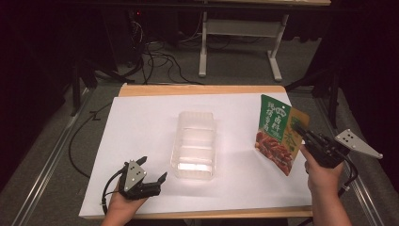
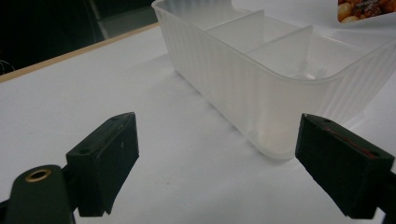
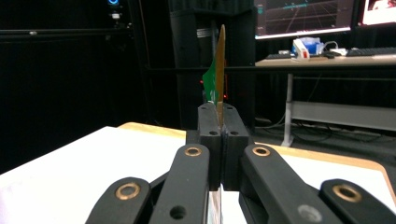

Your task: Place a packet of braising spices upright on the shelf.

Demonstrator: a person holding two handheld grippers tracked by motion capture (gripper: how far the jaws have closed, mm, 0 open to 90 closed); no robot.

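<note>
Down at the near edge, the white table (image 1: 141, 117) carries the clear divided tray (image 1: 194, 146) at its centre — right gripper (image 1: 305, 133) clenched on the snack bag (image 1: 277, 134), lifted off the surface at right — left gripper (image 1: 153, 170) spread wide, holding nothing.

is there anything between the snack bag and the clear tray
Nothing visible does. The right gripper holds the snack bag upright by its edge, right of the clear tray. Bare white table cover lies between them, and the tray's compartments look empty.
</note>
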